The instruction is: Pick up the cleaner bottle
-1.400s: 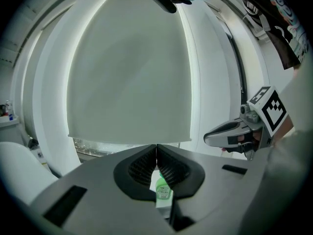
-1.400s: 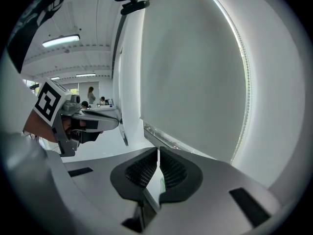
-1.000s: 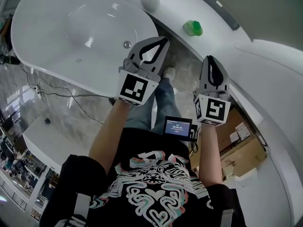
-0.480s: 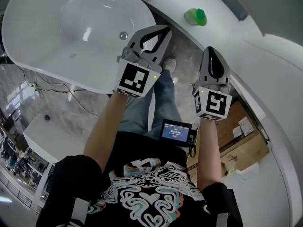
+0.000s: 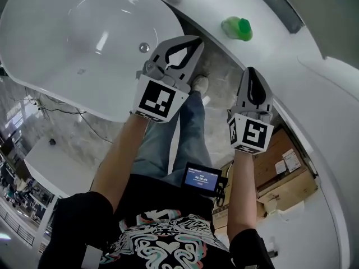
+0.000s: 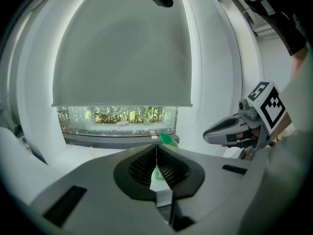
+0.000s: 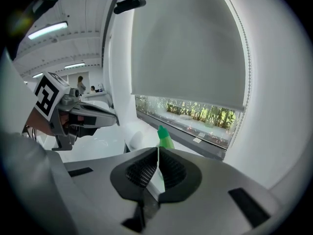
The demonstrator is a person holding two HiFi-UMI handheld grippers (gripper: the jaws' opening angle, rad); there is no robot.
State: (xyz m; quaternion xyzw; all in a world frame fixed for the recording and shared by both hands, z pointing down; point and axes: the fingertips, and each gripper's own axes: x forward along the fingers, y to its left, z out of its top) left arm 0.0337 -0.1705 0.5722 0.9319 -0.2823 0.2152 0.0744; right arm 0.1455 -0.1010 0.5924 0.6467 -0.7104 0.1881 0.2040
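The green cleaner bottle is sitting on the white ledge at the far right, past the bathtub and just below the window. The left gripper and the right gripper are hovering side by side over the floor, both pointing toward the bottle but well apart from it. The fingers of each are clenched together, grasping nothing.

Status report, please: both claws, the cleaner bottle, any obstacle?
Left claw shut, empty. Right claw shut, empty. Cleaner bottle stands on white ledge, ahead, untouched. Nothing seen in the way.
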